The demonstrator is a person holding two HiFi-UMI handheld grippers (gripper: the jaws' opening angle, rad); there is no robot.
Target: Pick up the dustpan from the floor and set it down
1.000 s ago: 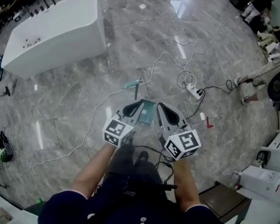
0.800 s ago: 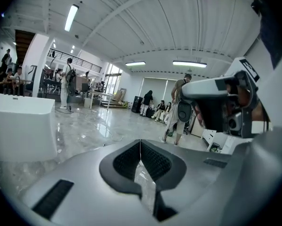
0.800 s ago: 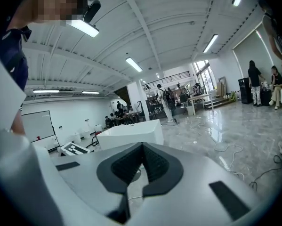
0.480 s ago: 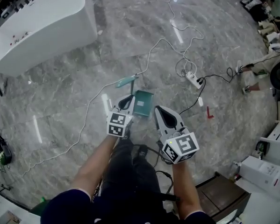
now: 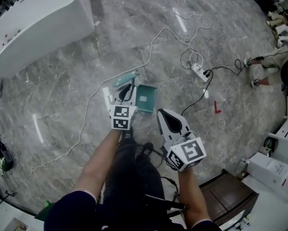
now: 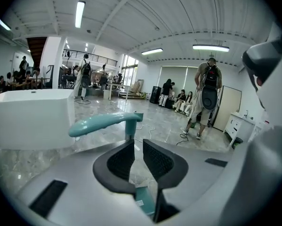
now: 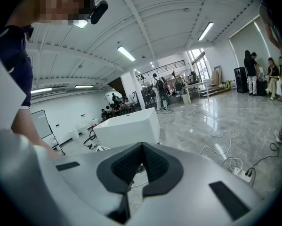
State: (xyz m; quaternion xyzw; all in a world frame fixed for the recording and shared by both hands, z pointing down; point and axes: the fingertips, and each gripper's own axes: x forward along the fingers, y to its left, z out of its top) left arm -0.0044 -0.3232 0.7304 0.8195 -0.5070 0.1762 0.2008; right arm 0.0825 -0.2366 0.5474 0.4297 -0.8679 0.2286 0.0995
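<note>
**Teal dustpan pinched in the left gripper, right gripper empty**

Teal and roughly square, the dustpan (image 5: 146, 99) shows in the head view just ahead of the person's knees. Its curved handle (image 5: 125, 79) reaches up and to the left from its back edge. The left gripper (image 5: 128, 92) lies along the pan's left side, touching it. In the left gripper view its fingers (image 6: 119, 161) are closed to a narrow slit. A teal edge of the dustpan with a small white label is caught low between them. The handle stands on its post just past the tips. Whether the pan rests on the floor (image 5: 62, 105) or hangs just over it cannot be told.

The right gripper (image 5: 165, 114) is to the right of the pan and nearer the person, apart from it. Its fingers (image 7: 126, 166) meet at the tips with nothing between them.

The floor is glossy grey marble with pale veins. A white power strip (image 5: 198, 71) lies beyond the pan to the right. A small red object (image 5: 217, 108) lies further right, well apart from the pan. A large white bathtub (image 5: 33, 28) fills the upper left corner, and a white cabinet (image 5: 273, 170) stands at the lower right. In the left gripper view a person (image 6: 207, 98) with a backpack stands far off across the room.
</note>
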